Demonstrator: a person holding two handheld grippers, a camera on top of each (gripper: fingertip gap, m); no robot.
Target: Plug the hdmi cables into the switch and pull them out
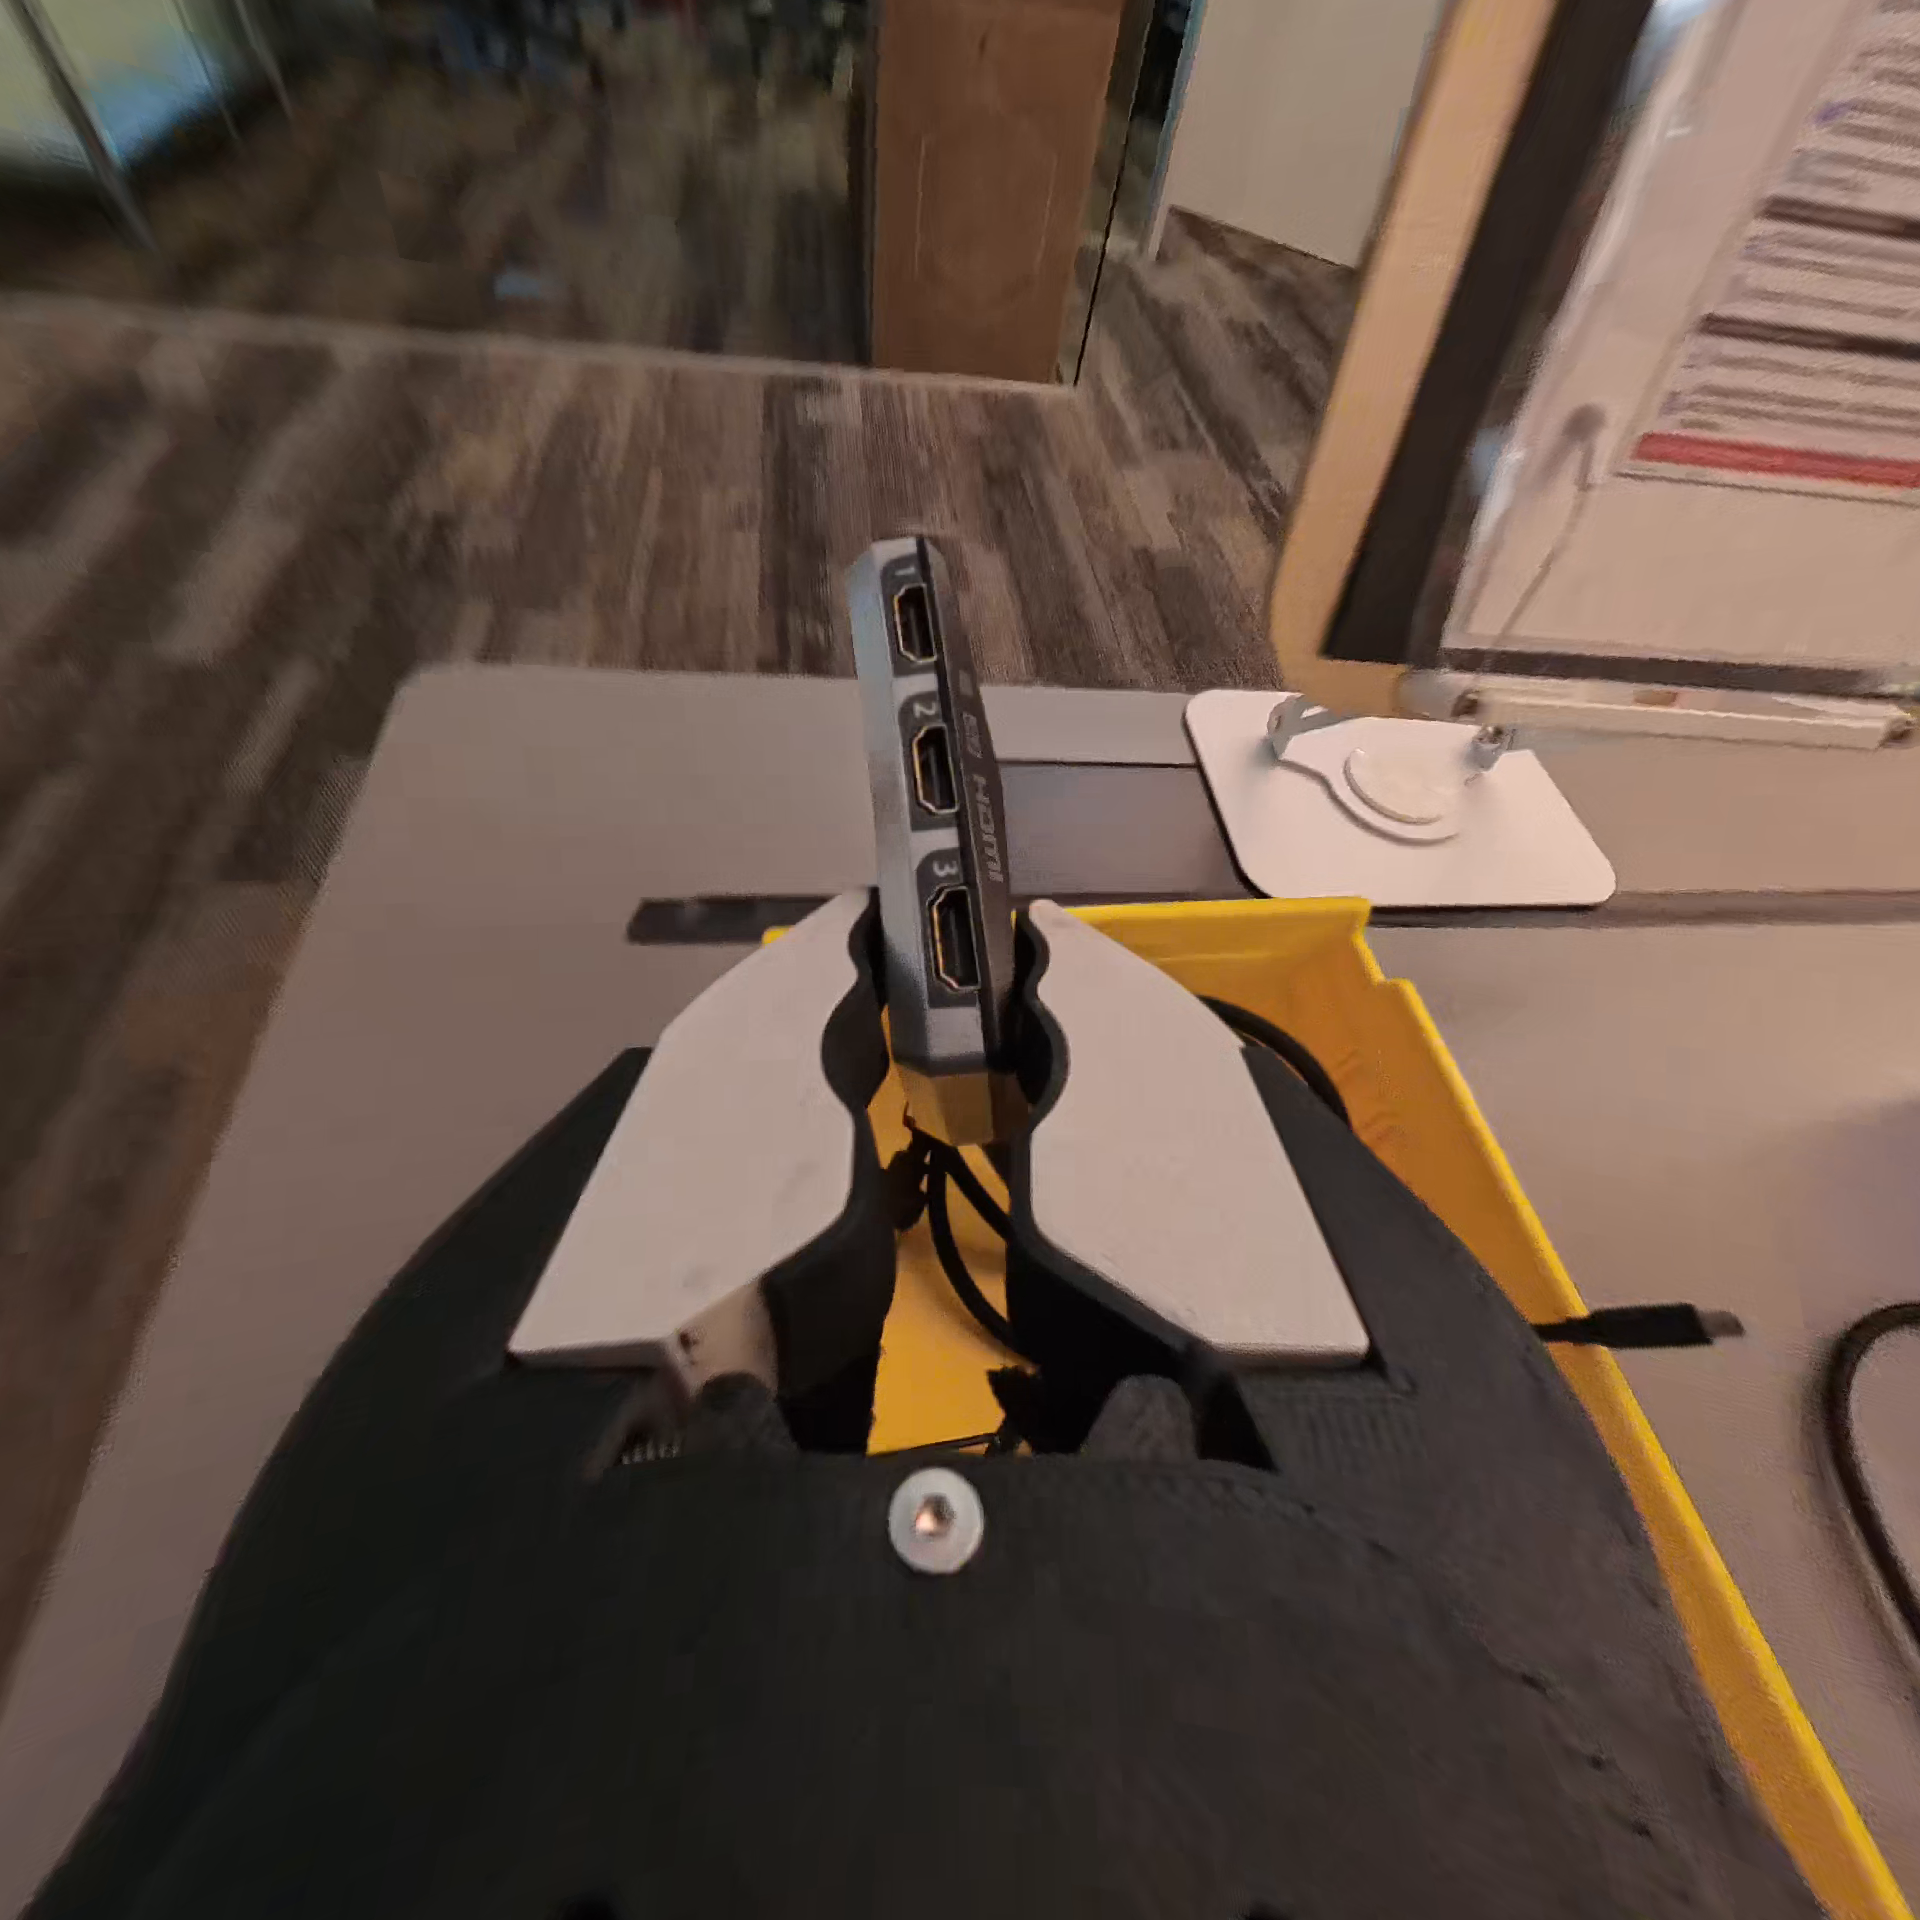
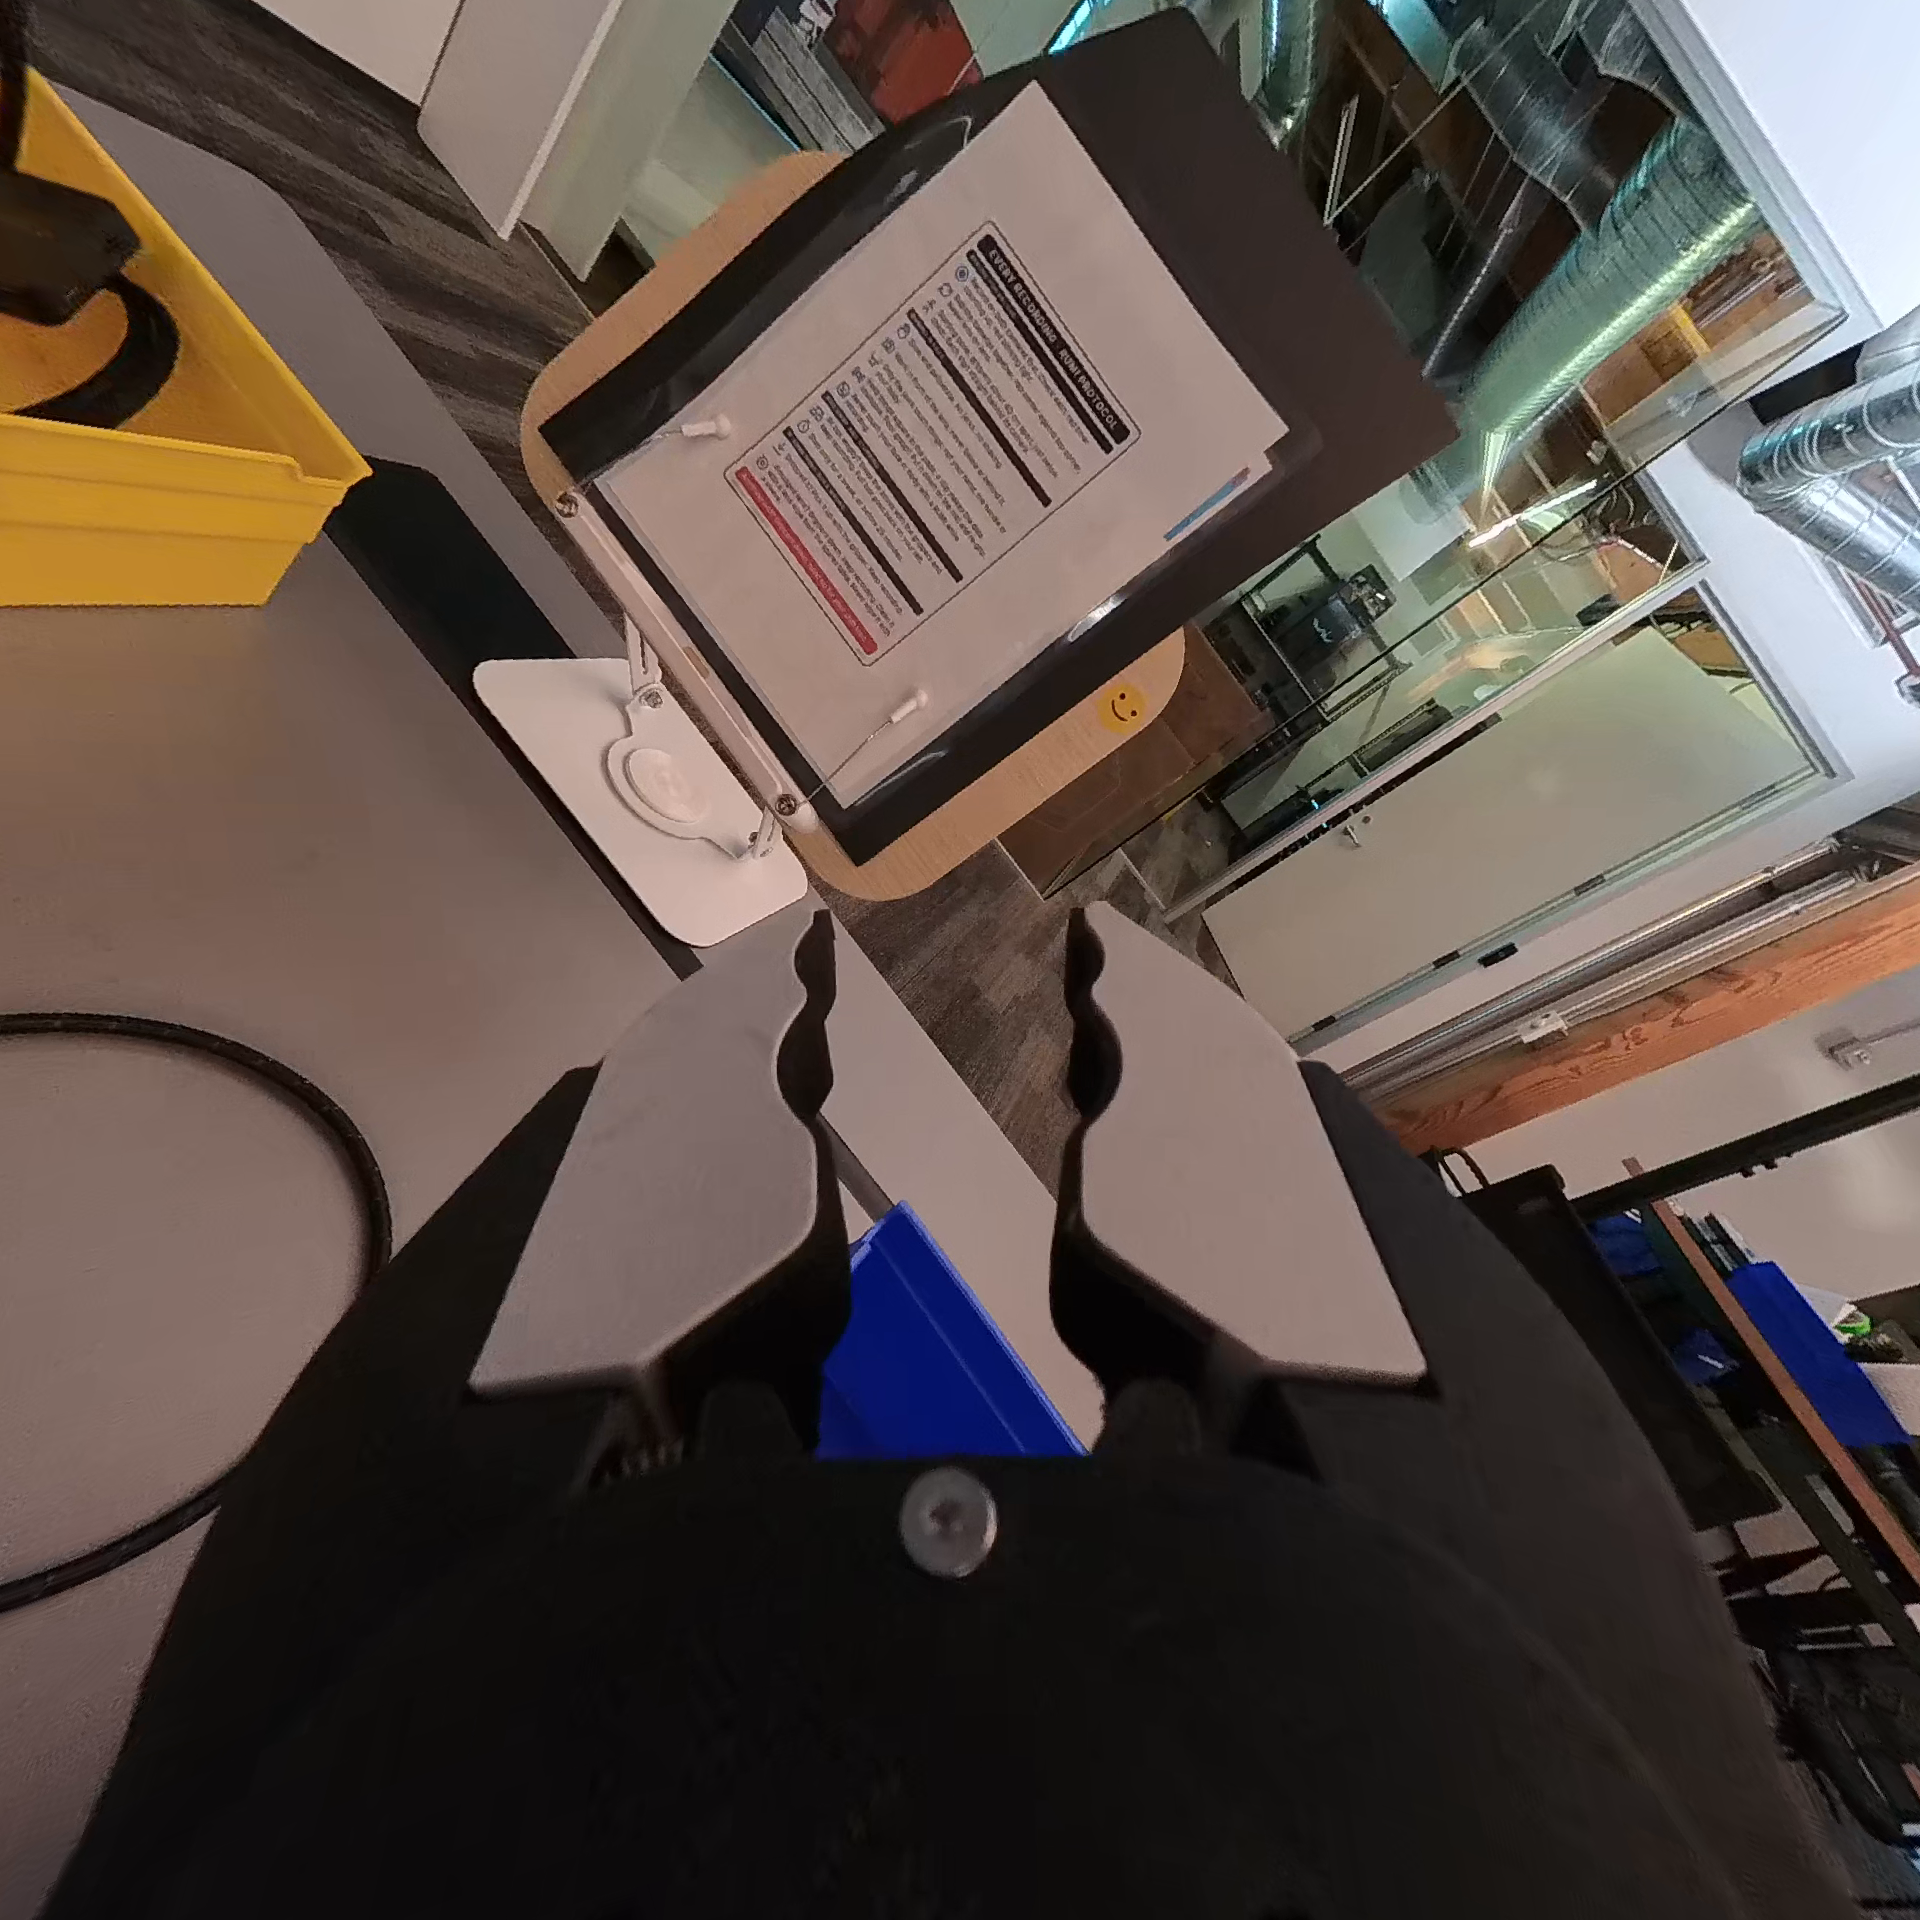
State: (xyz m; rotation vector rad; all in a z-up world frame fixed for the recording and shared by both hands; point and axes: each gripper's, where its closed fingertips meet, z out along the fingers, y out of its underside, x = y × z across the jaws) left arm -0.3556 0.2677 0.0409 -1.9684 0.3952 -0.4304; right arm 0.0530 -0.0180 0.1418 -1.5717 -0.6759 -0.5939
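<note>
The left gripper (image 1: 943,940) pinches the lower end of the grey switch (image 1: 928,800), holding it on edge above the yellow bin (image 1: 1455,1122) with its far end raised. Three empty ports face the camera, each beside a small printed number, and a printed logo runs along the dark face. Black cables (image 1: 966,1236) hang beneath it into the bin. The right gripper (image 2: 948,971) is spread with nothing between its fingers. A black cable (image 2: 312,1101) curves over the grey table (image 2: 208,831) at near left. Farther off, a framed printed sheet (image 2: 935,447) stands on a white base (image 2: 644,790).
</note>
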